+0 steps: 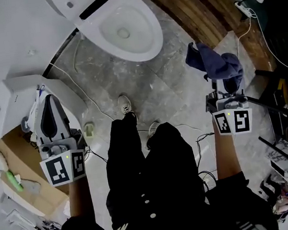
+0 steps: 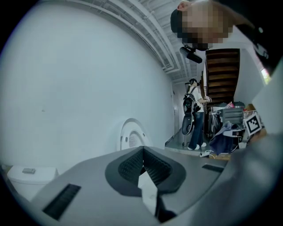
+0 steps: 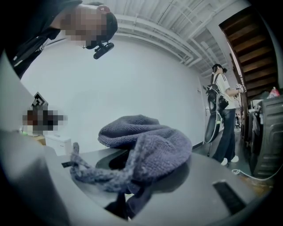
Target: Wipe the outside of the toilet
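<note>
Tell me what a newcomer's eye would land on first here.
The white toilet at the top of the head view, its bowl open, stands out against the grey marble floor. Next comes the dark blue cloth bunched in the right gripper, off to the toilet's right. The left gripper hangs shut and empty on the other side.

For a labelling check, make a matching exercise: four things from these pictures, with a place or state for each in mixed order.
1 toilet
2 blue cloth
3 left gripper
4 cardboard box

A shut, empty
B held by the right gripper
C at the person's left
D ahead of the feet, lid up

Pairs: 1-D, 2-B, 3-A, 4-C
</note>
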